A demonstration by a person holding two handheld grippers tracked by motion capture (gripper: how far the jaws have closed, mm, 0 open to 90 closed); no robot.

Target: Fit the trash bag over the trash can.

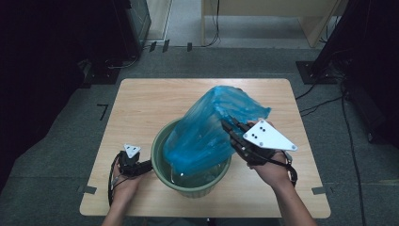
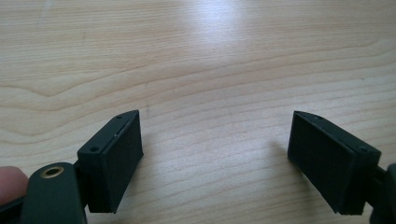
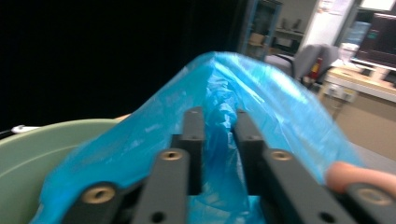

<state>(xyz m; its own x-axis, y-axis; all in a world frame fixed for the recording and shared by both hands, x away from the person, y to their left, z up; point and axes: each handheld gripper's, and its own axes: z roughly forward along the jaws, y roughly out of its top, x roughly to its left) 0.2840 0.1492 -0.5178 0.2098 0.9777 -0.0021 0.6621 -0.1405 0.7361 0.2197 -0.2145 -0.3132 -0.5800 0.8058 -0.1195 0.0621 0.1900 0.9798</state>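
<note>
The right gripper (image 1: 234, 128) is clamped on a fold of the blue plastic bag (image 1: 214, 127), holding it up over the green bin (image 1: 162, 165) that sits at the near middle of the desk (image 1: 141, 103). The left gripper (image 1: 141, 167) rests low just left of the bin, jaws apart over bare wood. To do this well, I'd keep the pinch firm and bring the left gripper to the bag's loose lower edge, so it can be spread over the rim.

Glossy blue plastic bag (image 1: 207, 129), matt green bin (image 1: 162, 165), wood-grain table (image 1: 141, 103).
</note>
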